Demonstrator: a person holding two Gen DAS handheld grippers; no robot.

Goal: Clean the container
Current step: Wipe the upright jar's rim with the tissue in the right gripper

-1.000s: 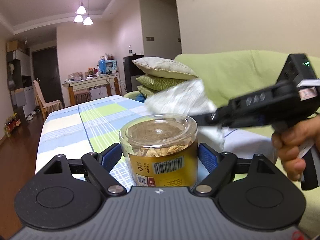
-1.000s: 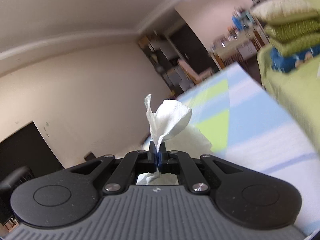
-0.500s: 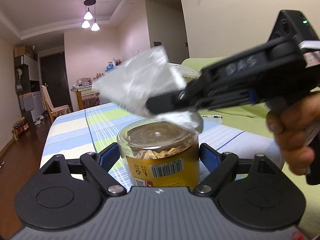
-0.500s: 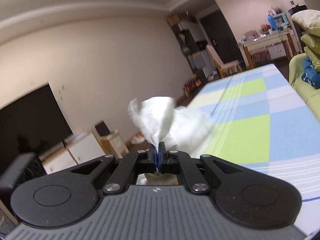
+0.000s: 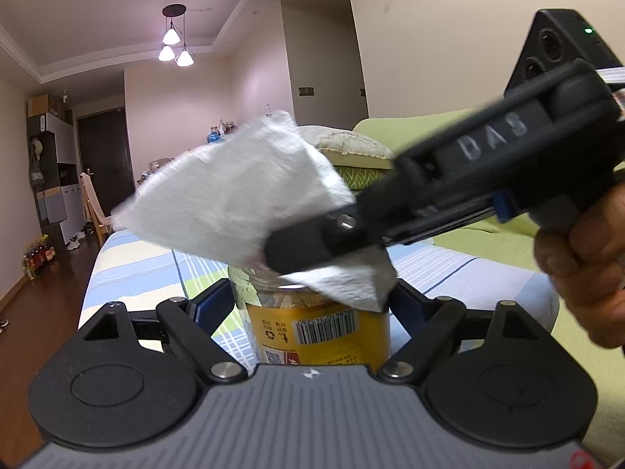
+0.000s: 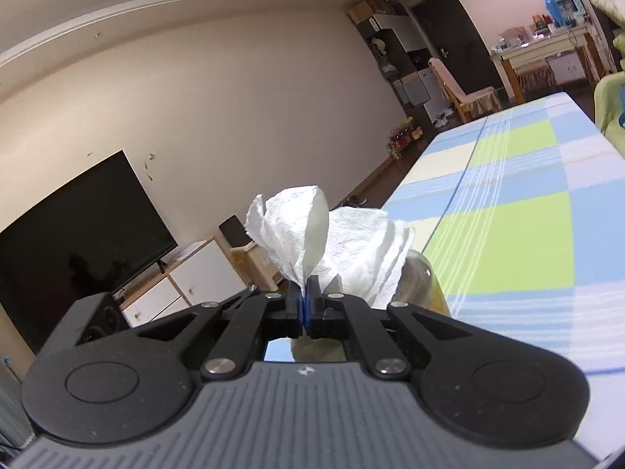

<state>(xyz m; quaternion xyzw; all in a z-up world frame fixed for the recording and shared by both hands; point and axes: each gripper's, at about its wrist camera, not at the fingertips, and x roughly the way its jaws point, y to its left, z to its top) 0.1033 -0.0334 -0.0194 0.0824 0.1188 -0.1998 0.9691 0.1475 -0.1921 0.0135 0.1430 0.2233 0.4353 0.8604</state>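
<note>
Resting on checked tablecloth (image 5: 129, 273), jar (image 5: 320, 324) clamped by left hand-held gripper (image 5: 312, 308), right hand-held gripper (image 6: 304, 305) pinching tissue (image 6: 308, 234), sofa (image 5: 422, 133) behind.

Jar (image 5: 320, 328) on table (image 5: 129, 273), between left gripper (image 5: 312, 308) fingers; paper towel (image 5: 242, 195) above jar

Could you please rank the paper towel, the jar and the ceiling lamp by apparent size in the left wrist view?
1. Paper towel, largest, though it hangs nearest the camera.
2. Jar, partly hidden by the towel and the right hand-held gripper.
3. Ceiling lamp, smallest, far away.
</note>
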